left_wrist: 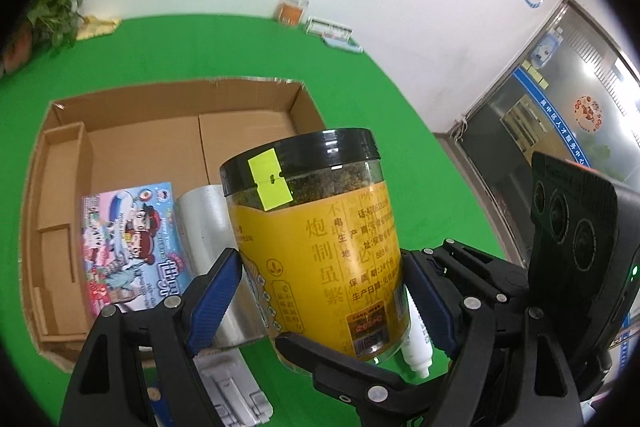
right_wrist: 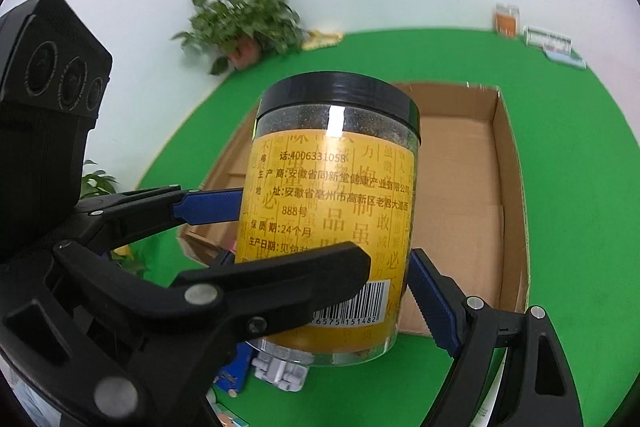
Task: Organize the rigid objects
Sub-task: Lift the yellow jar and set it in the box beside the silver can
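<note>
Box (left_wrist: 168, 131) behind jar (left_wrist: 320, 239); booklet (left_wrist: 132, 247) & roll (left_wrist: 204, 227) inside

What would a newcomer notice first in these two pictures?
The yellow-labelled jar with its black lid fills the middle of both views, clamped between the left gripper and right gripper. Behind it an open cardboard box lies on the green table.

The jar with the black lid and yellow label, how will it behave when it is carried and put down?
The jar looks like stiff clear plastic, so it should keep its shape between both claws, left and right. Its smooth, glossy wall may slip. It is tall and round, so set down tilted it could tip and roll.
</note>
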Action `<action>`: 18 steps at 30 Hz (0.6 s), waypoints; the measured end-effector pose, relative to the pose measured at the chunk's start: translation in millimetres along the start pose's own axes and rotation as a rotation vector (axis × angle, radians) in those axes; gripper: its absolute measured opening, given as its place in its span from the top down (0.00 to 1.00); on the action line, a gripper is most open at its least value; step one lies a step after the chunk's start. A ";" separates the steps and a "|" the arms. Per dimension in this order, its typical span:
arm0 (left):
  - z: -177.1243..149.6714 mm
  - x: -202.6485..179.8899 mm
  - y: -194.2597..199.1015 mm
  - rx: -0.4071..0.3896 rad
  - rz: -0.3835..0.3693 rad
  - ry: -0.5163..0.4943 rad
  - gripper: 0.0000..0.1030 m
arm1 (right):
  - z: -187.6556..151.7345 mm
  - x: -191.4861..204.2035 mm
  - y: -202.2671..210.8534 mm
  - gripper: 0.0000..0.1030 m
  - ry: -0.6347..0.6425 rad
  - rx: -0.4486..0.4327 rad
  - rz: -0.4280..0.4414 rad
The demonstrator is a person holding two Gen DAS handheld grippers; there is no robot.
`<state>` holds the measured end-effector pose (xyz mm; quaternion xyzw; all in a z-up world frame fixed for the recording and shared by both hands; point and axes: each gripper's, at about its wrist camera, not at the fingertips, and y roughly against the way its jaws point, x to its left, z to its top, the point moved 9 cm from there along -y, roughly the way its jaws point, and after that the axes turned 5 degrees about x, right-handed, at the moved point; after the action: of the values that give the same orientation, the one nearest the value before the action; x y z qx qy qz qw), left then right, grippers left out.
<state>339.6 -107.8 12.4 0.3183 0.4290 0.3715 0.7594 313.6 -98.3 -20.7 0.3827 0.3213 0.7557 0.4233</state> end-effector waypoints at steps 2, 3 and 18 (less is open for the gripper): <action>1.5 2.8 -15.8 0.026 -0.012 0.015 0.20 | 0.8 -14.4 -13.2 0.19 -0.017 0.038 0.002; 0.9 3.9 -22.9 0.037 -0.018 0.023 0.20 | 1.0 -20.4 -20.2 0.19 -0.024 0.051 0.000; -11.4 14.1 -97.1 0.252 -0.013 0.057 0.21 | -33.1 -89.6 -92.2 0.19 -0.124 0.168 0.013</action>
<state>362.7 -144.7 -76.2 0.3976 0.4956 0.3186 0.7034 353.0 -142.9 -139.4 0.4651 0.3539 0.7038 0.4039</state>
